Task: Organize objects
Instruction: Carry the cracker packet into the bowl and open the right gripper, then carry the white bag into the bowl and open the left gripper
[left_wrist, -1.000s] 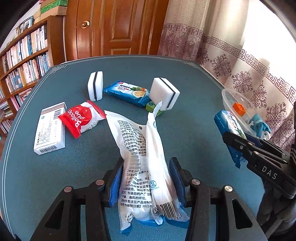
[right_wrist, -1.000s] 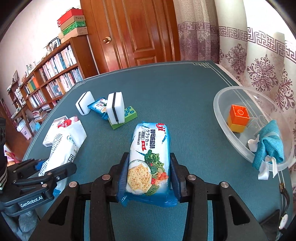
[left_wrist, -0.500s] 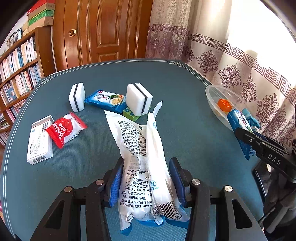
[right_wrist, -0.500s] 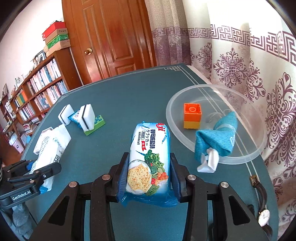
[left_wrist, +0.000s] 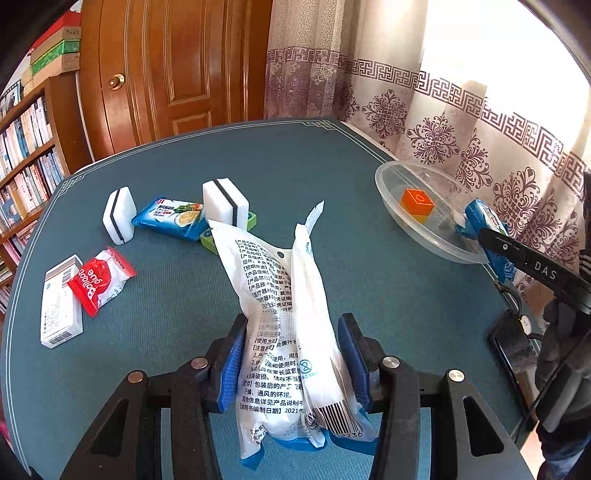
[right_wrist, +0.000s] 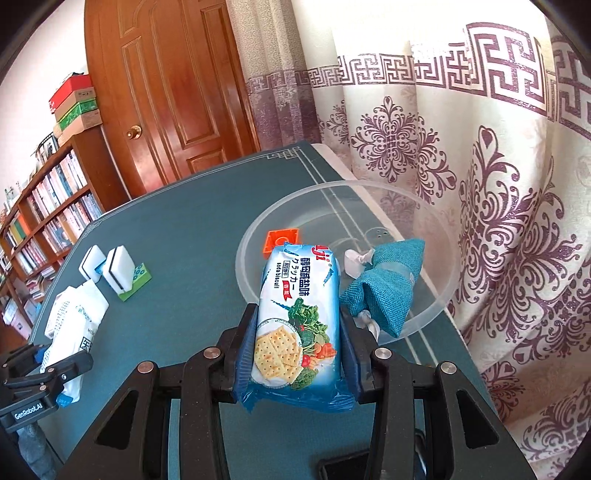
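Clear bowl (right_wrist: 255, 229): orange block (right_wrist: 282, 240), teal cloth (right_wrist: 384, 284). Right gripper (right_wrist: 297, 345) pinches crackers (right_wrist: 297, 317); left gripper (left_wrist: 291, 363) pinches white bag (left_wrist: 280, 325).

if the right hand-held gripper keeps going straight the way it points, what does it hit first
Probably the clear plastic bowl: the right hand-held gripper, shut on the soda biscuit pack, points over its near rim. The pack's tip would likely meet the orange block inside, though height above the rim is unclear.
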